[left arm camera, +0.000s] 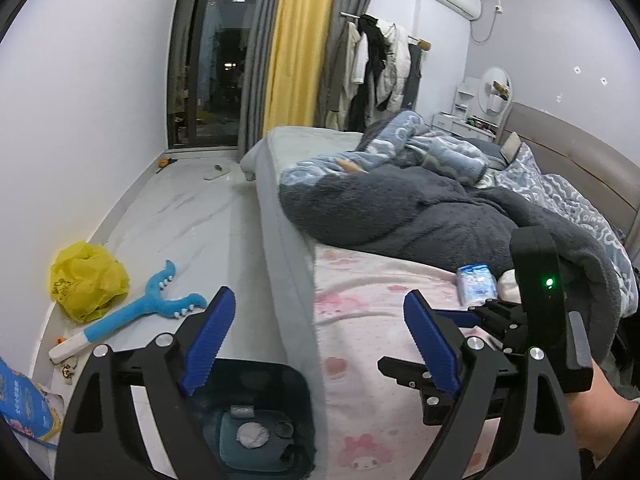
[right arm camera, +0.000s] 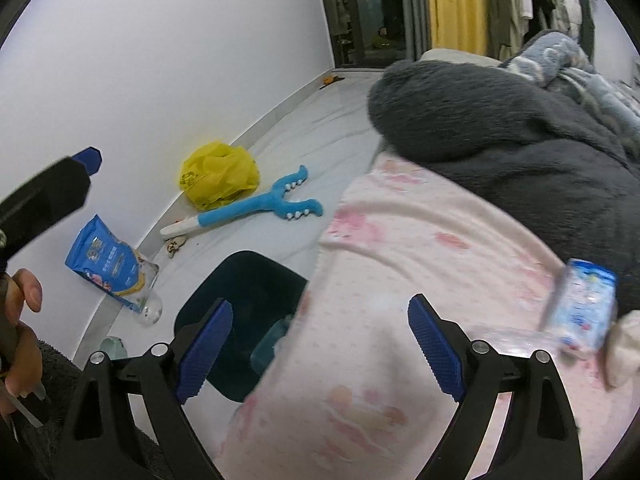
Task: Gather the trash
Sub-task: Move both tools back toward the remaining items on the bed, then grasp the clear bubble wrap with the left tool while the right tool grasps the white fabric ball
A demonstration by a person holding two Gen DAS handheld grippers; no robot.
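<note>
Both claws are gaping wide and carrying nothing: the left claw [left arm camera: 316, 332] is hovering over the dark plastic bin [left arm camera: 298, 384] beside the bed, while the right claw [right arm camera: 320, 340] is angling toward the blue-and-white crinkly wrapper [right arm camera: 580, 306] lying on the pink patterned bedsheet [right arm camera: 400, 280], likely the next pickup.

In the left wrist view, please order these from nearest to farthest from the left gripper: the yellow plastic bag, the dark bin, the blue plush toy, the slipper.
From the left gripper:
1. Dark bin, on the floor just under the left finger.
2. Blue plush toy, on the floor, left.
3. Yellow plastic bag, by the wall, behind the toy.
4. Slipper, far off near the window.
</note>
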